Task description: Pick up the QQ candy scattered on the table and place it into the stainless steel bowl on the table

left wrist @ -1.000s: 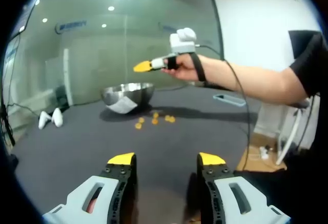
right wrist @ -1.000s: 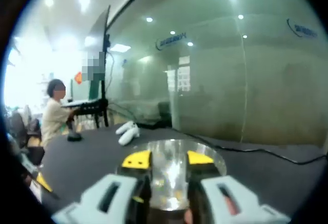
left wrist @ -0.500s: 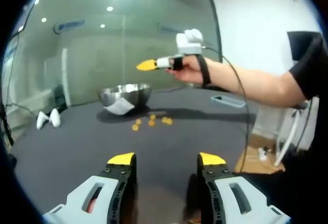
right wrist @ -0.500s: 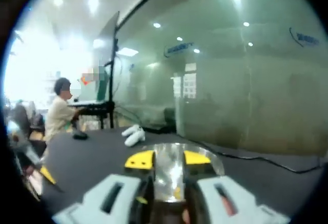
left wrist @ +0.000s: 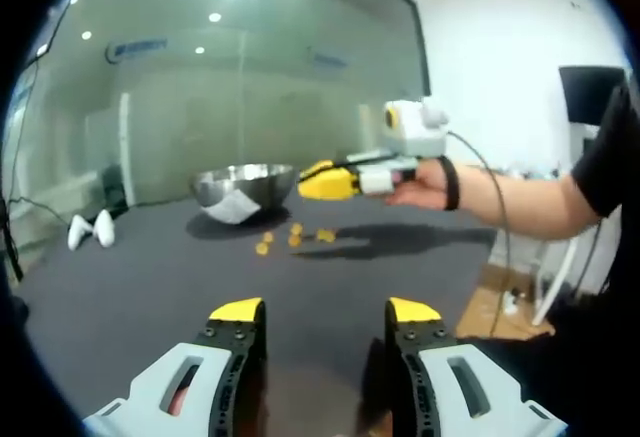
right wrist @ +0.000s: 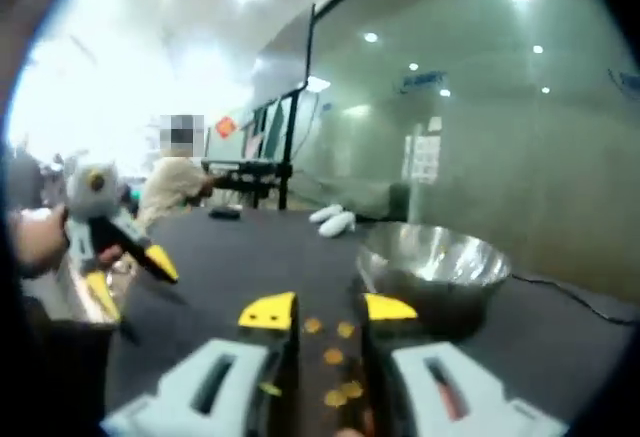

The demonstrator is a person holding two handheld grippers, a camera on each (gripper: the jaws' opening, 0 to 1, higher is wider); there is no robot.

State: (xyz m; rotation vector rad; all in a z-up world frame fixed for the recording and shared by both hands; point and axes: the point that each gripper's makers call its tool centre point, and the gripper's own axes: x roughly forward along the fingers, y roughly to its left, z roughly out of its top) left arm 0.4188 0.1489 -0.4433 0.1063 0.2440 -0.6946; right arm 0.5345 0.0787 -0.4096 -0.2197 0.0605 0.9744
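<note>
Several orange QQ candies point(left wrist: 295, 237) lie scattered on the dark table just in front of the stainless steel bowl point(left wrist: 245, 187). My left gripper point(left wrist: 325, 312) hovers low over the near part of the table, jaws wide open and empty. My right gripper point(left wrist: 330, 179), held in a hand, hangs above the candies to the right of the bowl. In the right gripper view its jaws point(right wrist: 330, 309) stand a narrow gap apart with nothing between them. The candies point(right wrist: 335, 357) lie below them and the bowl point(right wrist: 435, 272) is at the right. The left gripper point(right wrist: 130, 277) shows at the left.
Two white controllers point(left wrist: 88, 229) lie on the table left of the bowl, in front of a glass wall point(left wrist: 240, 77). A person point(right wrist: 180, 182) sits at the far end of the table point(left wrist: 130, 287). The table's right edge drops to the floor.
The right gripper has come down and back from over the bowl to just above the candies. Its view now shows the bowl from the side. The left gripper has stayed put.
</note>
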